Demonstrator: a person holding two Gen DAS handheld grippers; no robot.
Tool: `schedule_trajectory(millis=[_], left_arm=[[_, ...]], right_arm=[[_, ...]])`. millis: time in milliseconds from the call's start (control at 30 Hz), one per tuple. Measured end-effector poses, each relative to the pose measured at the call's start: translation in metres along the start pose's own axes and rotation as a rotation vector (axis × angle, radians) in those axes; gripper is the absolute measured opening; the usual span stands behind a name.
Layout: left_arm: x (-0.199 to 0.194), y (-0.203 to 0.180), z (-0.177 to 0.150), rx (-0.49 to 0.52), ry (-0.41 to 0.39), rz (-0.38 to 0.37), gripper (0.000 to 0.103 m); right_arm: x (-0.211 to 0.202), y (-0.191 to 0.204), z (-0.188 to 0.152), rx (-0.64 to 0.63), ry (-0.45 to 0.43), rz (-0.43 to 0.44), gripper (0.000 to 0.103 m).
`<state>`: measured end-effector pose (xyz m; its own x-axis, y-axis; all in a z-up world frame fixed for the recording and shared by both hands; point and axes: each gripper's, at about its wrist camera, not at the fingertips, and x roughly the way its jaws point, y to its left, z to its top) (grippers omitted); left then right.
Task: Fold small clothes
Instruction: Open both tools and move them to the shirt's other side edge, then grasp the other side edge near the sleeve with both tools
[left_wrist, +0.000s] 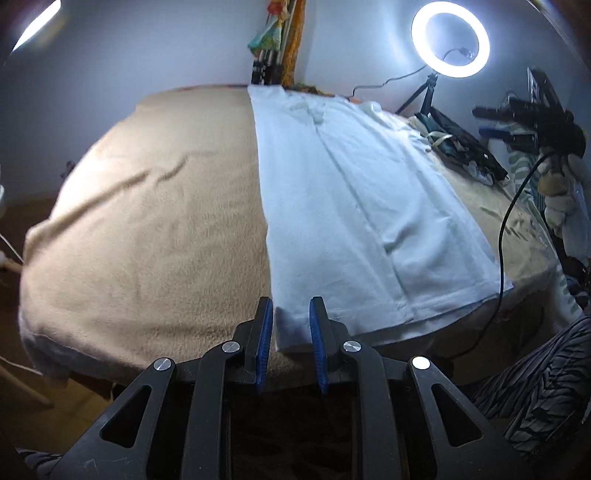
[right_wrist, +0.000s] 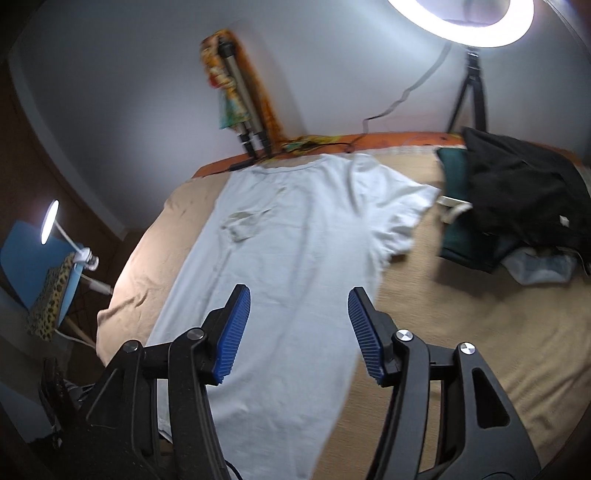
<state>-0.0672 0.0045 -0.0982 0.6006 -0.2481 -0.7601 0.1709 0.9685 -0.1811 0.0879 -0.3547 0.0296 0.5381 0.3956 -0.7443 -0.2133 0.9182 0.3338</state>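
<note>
the left black two-finger gripper with blue ribbed pads (left_wrist: 291, 314) hangs over the near hem corner of the pale white cotton t-shirt (left_wrist: 354, 206). its jaws stand a little apart, and the shirt's corner shows in the gap between them, but the pads do not look pressed on the cloth, so i'd call it released. the right black gripper with the same blue pads (right_wrist: 299, 302) is up above the shirt's lower half with its jaws spread wide and nothing caught between them; that view is a bit blurred.

the shirt lies flat along the middle of the bed on a tan fuzzy blanket (left_wrist: 147, 229), neck end at the far wall, hem toward the grippers. its left side is folded in to a straight long edge, while one short sleeve (right_wrist: 402, 214) sticks out on the right.

further right on the blanket sits a heap of dark clothes (right_wrist: 517, 199), black over teal. a lit ring light on a small black tripod (left_wrist: 450, 38) stands at the far right, and a white desk lamp (right_wrist: 50, 221) glows off the bed's left side.
</note>
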Motion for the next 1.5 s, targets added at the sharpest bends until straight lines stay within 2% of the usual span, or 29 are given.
schedule_trajectory(millis=[100, 233, 467, 667, 700, 733, 767, 867, 967, 1000, 1067, 1133, 1200, 1433, 1500], left_arm=[[-0.011, -0.024, 0.009, 0.047, -0.065, -0.009, 0.019], [-0.005, -0.073, 0.024, 0.121, -0.095, -0.109, 0.019], [0.026, -0.154, 0.025, 0.25, -0.036, -0.258, 0.018], [0.043, -0.207, 0.012, 0.357, 0.048, -0.338, 0.019], [0.046, -0.212, 0.01, 0.371, 0.062, -0.335, 0.029], [0.049, -0.215, 0.008, 0.379, 0.073, -0.328, 0.048], [0.052, -0.217, 0.007, 0.384, 0.079, -0.319, 0.053], [0.062, -0.218, 0.006, 0.388, 0.106, -0.294, 0.054], [0.066, -0.219, 0.005, 0.397, 0.095, -0.278, 0.054], [0.066, -0.219, 0.005, 0.4, 0.091, -0.277, 0.053], [0.067, -0.222, 0.006, 0.408, 0.08, -0.274, 0.04], [0.07, -0.218, 0.009, 0.388, 0.086, -0.296, 0.004], [0.069, -0.209, 0.015, 0.323, 0.097, -0.335, 0.004], [0.046, -0.193, 0.03, 0.178, 0.048, -0.438, 0.003], [0.042, -0.193, 0.031, 0.166, 0.042, -0.457, 0.003]], right_arm=[[-0.012, -0.036, -0.004, 0.052, -0.022, -0.02, 0.058], [-0.016, -0.076, -0.004, 0.115, -0.036, -0.01, 0.058], [-0.02, -0.126, -0.003, 0.182, -0.048, 0.006, 0.058], [-0.01, -0.148, 0.005, 0.19, -0.027, 0.018, 0.058], [-0.006, -0.149, 0.006, 0.19, -0.022, 0.024, 0.058], [0.0, -0.15, 0.008, 0.189, -0.015, 0.032, 0.058], [0.006, -0.15, 0.01, 0.188, -0.008, 0.038, 0.058], [0.026, -0.149, 0.016, 0.192, 0.014, 0.061, 0.058], [0.052, -0.145, 0.023, 0.201, 0.045, 0.085, 0.058], [0.059, -0.143, 0.025, 0.201, 0.055, 0.09, 0.058], [0.076, -0.139, 0.03, 0.198, 0.072, 0.093, 0.058], [0.091, -0.136, 0.036, 0.204, 0.09, 0.091, 0.058], [0.106, -0.135, 0.04, 0.218, 0.107, 0.077, 0.058], [0.145, -0.134, 0.044, 0.267, 0.136, 0.0, 0.058], [0.15, -0.13, 0.048, 0.263, 0.13, 0.003, 0.047]])
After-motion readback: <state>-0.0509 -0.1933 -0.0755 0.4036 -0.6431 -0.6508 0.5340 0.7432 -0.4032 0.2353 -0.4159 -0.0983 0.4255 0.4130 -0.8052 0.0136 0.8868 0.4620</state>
